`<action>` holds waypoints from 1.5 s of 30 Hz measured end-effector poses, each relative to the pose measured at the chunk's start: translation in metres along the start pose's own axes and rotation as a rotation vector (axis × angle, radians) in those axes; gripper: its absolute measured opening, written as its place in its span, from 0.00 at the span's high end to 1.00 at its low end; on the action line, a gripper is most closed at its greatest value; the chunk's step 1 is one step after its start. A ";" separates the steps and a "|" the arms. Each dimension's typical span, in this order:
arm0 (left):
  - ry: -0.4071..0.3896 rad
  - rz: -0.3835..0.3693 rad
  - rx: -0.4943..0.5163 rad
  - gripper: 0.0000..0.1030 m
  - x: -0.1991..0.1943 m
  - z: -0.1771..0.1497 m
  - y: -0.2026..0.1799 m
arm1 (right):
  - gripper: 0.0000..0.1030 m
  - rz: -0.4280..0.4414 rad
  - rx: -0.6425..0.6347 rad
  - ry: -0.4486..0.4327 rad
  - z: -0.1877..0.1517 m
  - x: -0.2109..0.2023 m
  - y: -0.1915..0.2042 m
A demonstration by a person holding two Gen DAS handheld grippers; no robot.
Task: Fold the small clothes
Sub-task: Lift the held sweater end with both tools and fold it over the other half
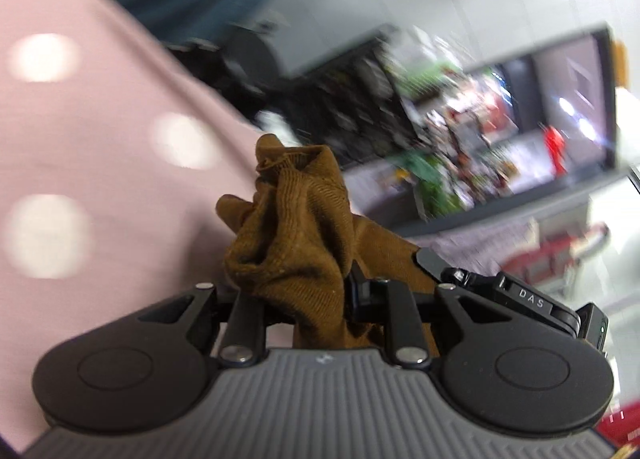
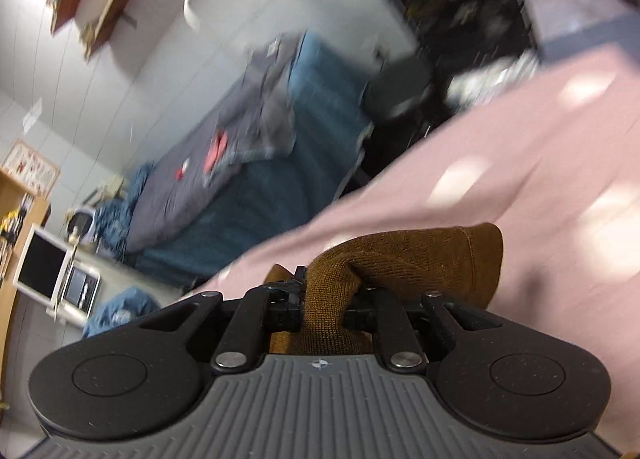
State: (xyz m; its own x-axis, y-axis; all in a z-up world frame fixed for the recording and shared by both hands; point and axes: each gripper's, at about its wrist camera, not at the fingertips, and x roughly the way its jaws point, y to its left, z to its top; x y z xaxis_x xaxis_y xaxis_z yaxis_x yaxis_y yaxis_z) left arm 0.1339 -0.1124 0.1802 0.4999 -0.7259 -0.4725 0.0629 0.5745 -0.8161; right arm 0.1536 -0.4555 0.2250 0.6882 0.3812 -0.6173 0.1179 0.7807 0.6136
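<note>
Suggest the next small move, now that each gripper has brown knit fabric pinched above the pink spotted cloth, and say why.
Probably draw the left gripper and right gripper apart: the brown garment is bunched and crumpled in both, so it needs stretching flat before lowering onto the pink cloth.

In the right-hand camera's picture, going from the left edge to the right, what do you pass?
White monitor → bed with blue and grey bedding → brown knit garment pinched in the right gripper → pink spotted cloth.
</note>
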 end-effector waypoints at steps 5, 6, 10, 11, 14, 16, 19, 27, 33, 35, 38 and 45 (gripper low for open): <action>0.060 -0.112 0.081 0.80 0.063 -0.024 -0.103 | 0.77 -0.063 -0.027 -0.112 0.063 -0.077 -0.032; 0.073 -0.120 0.101 0.80 0.075 -0.031 -0.120 | 0.77 -0.081 -0.036 -0.134 0.073 -0.089 -0.039; 0.180 -0.094 0.122 0.81 0.126 -0.074 -0.157 | 0.76 -0.118 0.069 -0.167 0.095 -0.112 -0.092; 0.209 -0.061 0.119 0.81 0.136 -0.089 -0.156 | 0.76 -0.128 0.099 -0.147 0.092 -0.111 -0.110; 0.323 0.045 0.090 0.81 0.157 -0.136 -0.133 | 0.76 -0.207 0.227 -0.070 0.058 -0.099 -0.169; 0.384 0.101 0.072 0.82 0.160 -0.167 -0.114 | 0.76 -0.263 0.305 -0.016 0.025 -0.087 -0.203; 0.405 0.121 0.062 0.85 0.153 -0.192 -0.100 | 0.75 -0.295 0.385 0.025 -0.016 -0.081 -0.239; 0.404 0.104 0.041 0.86 0.160 -0.174 -0.096 | 0.18 -0.233 0.458 -0.131 -0.036 -0.091 -0.244; 0.420 0.085 -0.010 0.83 0.163 -0.164 -0.080 | 0.00 -0.243 0.221 -0.093 -0.065 -0.106 -0.223; 0.425 0.092 -0.018 0.78 0.165 -0.158 -0.077 | 0.00 -0.235 0.197 -0.078 -0.084 -0.108 -0.223; 0.430 0.101 -0.017 0.76 0.166 -0.158 -0.071 | 0.00 -0.205 0.236 -0.062 -0.106 -0.107 -0.229; 0.403 0.116 0.045 0.89 0.163 -0.158 -0.067 | 0.77 -0.273 0.239 -0.106 -0.123 -0.113 -0.226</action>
State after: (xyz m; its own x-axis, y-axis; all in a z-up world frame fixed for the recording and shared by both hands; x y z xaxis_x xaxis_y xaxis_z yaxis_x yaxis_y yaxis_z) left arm 0.0748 -0.3290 0.1054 0.1285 -0.7405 -0.6597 0.0683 0.6702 -0.7390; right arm -0.0392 -0.6144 0.0954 0.6772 0.1116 -0.7273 0.4624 0.7043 0.5387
